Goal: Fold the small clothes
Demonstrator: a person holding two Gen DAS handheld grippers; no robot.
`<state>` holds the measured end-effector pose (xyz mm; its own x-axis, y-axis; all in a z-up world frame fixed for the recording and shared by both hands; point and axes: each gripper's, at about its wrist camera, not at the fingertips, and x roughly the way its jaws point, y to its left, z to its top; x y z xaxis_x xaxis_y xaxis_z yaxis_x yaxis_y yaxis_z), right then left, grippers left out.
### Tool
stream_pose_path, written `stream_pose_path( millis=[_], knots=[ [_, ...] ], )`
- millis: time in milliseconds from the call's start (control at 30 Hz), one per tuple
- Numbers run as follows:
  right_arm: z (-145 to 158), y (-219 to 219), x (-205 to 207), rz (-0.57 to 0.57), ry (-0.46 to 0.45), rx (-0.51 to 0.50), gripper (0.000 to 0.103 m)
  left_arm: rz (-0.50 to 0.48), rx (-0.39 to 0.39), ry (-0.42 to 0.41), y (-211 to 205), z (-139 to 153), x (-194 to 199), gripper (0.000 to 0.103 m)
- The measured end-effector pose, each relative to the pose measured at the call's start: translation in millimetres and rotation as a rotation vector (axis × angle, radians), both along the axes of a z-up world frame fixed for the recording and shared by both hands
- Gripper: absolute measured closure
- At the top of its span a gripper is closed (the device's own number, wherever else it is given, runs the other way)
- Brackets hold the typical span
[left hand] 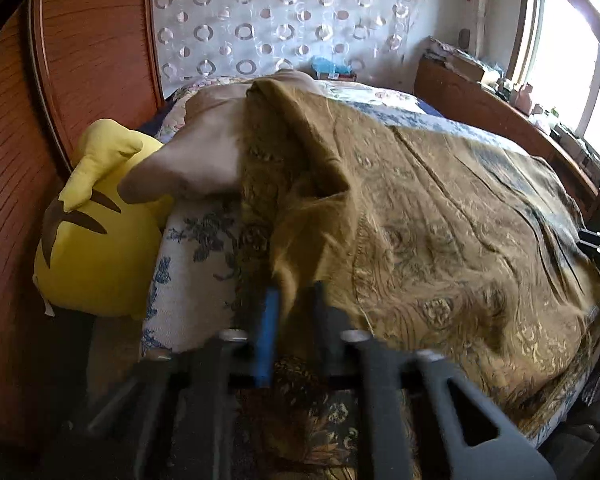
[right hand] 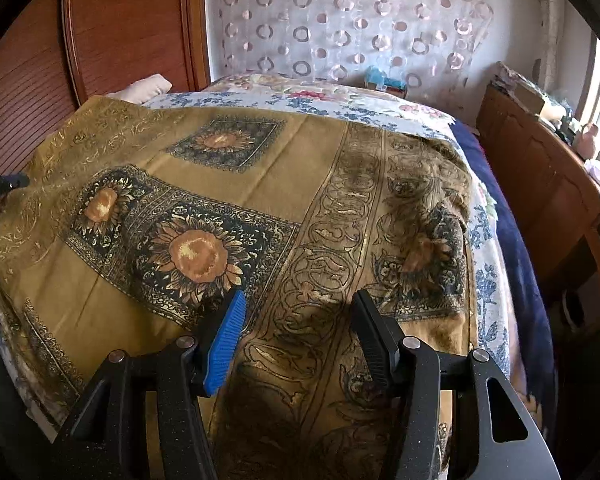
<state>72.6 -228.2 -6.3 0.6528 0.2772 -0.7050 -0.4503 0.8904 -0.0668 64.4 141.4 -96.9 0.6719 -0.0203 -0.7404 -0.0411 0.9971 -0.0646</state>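
On bed: ochre sunflower scarf spread (one edge lifted)
left gripper: clamped on scarf edge
right gripper: half-open above scarf, holding nothing

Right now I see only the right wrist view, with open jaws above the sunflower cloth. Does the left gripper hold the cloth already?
Observer: Yes. In the left wrist view the left gripper is shut on a raised fold of the sunflower cloth.
Operator: Is anything beside the bed on that side?
Observer: A yellow plush toy sits between the bed and the wooden panel.
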Motion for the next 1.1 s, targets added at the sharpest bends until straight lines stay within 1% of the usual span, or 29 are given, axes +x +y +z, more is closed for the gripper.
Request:
stream_pose_path(
  millis=[100, 167, 233, 267, 333, 433, 467, 500, 533, 567, 800, 1100],
  knots=[
    [2, -2, 2, 0.002, 0.000, 0.004, 0.046, 0.032, 0.022, -0.042, -2, 11, -15, 0.100],
    [2, -3, 2, 0.001, -0.001, 0.004, 0.046, 0.053, 0.016, -0.071, -1, 19, -28, 0.100],
    [3, -4, 2, -0.001, -0.002, 0.006, 0.046, 0.064, 0.017, -0.073, 0, 21, -34, 0.100],
    [-5, 5, 2, -0.003, -0.004, 0.005, 0.046, 0.065, 0.019, -0.071, 1, 20, -37, 0.100],
    [-7, 7, 3, -0.003, -0.004, 0.005, 0.046, 0.067, 0.030, -0.068, 2, 20, -38, 0.100],
    [-8, 9, 3, -0.003, -0.004, 0.006, 0.046, 0.077, 0.013, -0.073, 6, 21, -35, 0.100],
    [-9, 11, 3, -0.003, -0.004, 0.006, 0.046, 0.075, 0.006, -0.070, 8, 21, -33, 0.091],
    [-10, 11, 3, -0.004, -0.005, 0.006, 0.046, 0.071, 0.004, -0.068, 9, 20, -32, 0.075],
    [-10, 11, 3, -0.005, -0.005, 0.006, 0.046, 0.068, 0.002, -0.066, 8, 19, -31, 0.066],
    [-10, 11, 3, -0.004, -0.005, 0.006, 0.046, 0.064, -0.004, -0.060, 9, 16, -30, 0.058],
    [-10, 11, 3, -0.003, -0.004, 0.006, 0.046, 0.075, -0.007, 0.000, 11, -3, -21, 0.058],
    [-10, 11, 3, -0.003, -0.004, 0.007, 0.043, 0.077, 0.002, 0.003, 12, -6, -21, 0.058]
  ],
)
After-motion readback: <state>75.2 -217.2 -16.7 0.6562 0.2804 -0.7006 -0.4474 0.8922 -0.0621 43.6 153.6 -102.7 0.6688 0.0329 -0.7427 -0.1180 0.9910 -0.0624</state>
